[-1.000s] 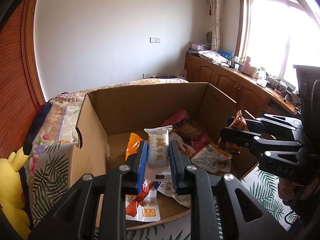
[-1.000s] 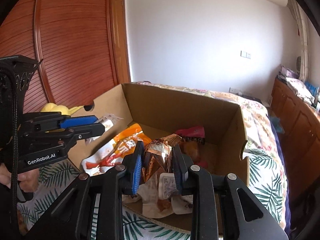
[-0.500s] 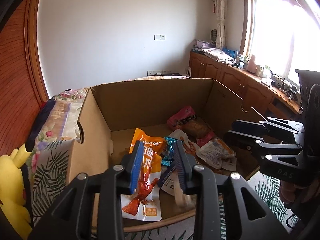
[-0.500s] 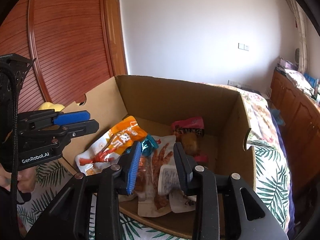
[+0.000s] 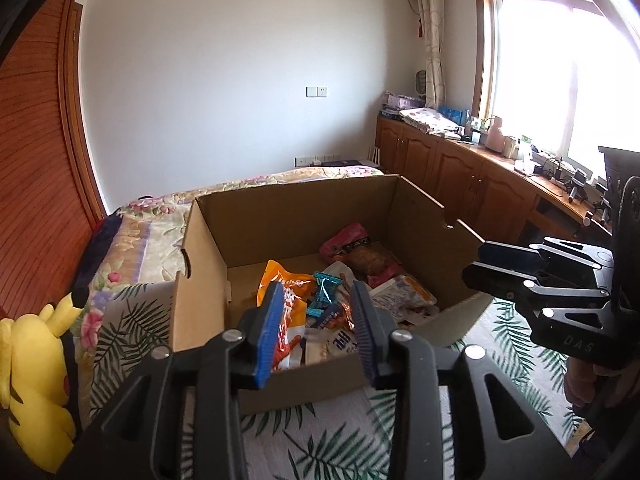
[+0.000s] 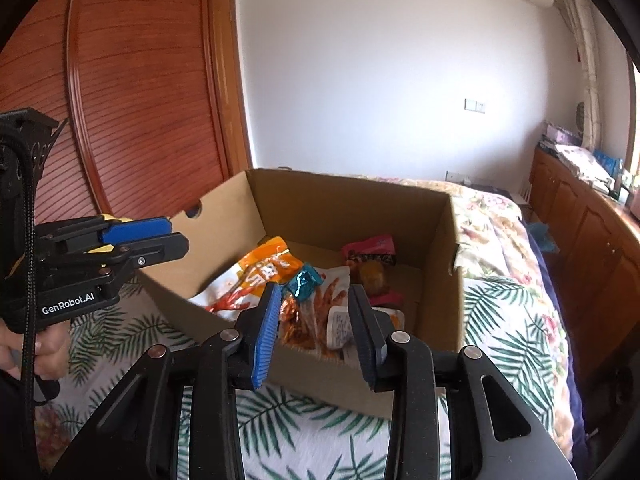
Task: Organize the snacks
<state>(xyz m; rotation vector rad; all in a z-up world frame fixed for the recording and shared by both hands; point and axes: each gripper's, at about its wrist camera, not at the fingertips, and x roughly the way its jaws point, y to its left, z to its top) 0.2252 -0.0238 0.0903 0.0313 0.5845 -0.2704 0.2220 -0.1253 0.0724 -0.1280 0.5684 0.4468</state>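
An open cardboard box (image 5: 304,208) (image 6: 352,208) stands on the leaf-print bedspread and holds several snack packets: an orange bag (image 5: 286,280) (image 6: 264,266), a teal wrapped sweet (image 5: 325,286) (image 6: 304,282), a pink packet (image 5: 346,238) (image 6: 370,250), a white packet (image 5: 336,338) and a copper foil packet (image 6: 290,314). My left gripper (image 5: 316,312) is open and empty, above the box's near wall. My right gripper (image 6: 312,314) is open and empty, also above the near wall. Each gripper shows side-on in the other's view: right (image 5: 500,268), left (image 6: 156,236).
A yellow plush toy (image 5: 36,376) sits left of the box. A floral bed cover (image 6: 492,220) lies behind it. Wooden cabinets (image 5: 460,176) with clutter run under the window at right. A ribbed wooden wardrobe door (image 6: 132,92) stands at left.
My left gripper let go of the white packet and my right gripper let go of the copper foil packet; both lie in the box. Both grippers opened and pulled back and up.
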